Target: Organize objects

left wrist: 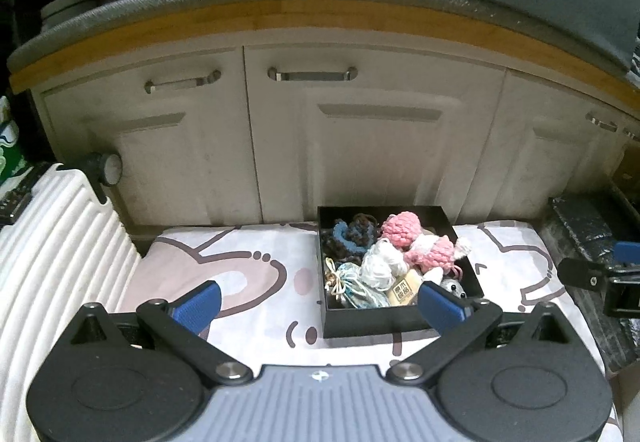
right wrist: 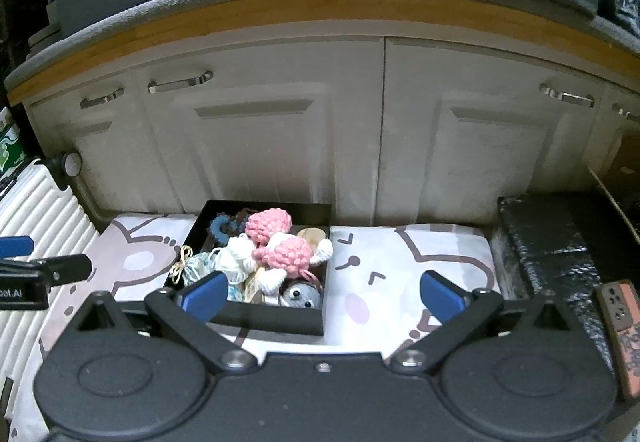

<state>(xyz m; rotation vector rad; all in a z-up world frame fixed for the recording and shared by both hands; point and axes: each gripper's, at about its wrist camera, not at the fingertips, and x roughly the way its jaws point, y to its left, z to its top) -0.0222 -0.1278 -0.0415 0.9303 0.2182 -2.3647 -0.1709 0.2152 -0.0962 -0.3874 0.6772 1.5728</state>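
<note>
Left wrist view: left gripper spread, nothing gripped; right gripper likewise; filled black box seen centre frame.

Below me lies a pale cloth printed with cartoon faces and pink blush spots, spread flat in front of the white cabinet doors. I cannot tell what is under it, perhaps a cushion or the floor. A black open box sits directly on the cloth, its far wall close to the cabinet, filled with soft crocheted pieces. On my left a white ribbed suitcase borders the cloth's edge. On my right a dark, shiny block lies just beside the cloth, with a phone-like case next to it.
</note>
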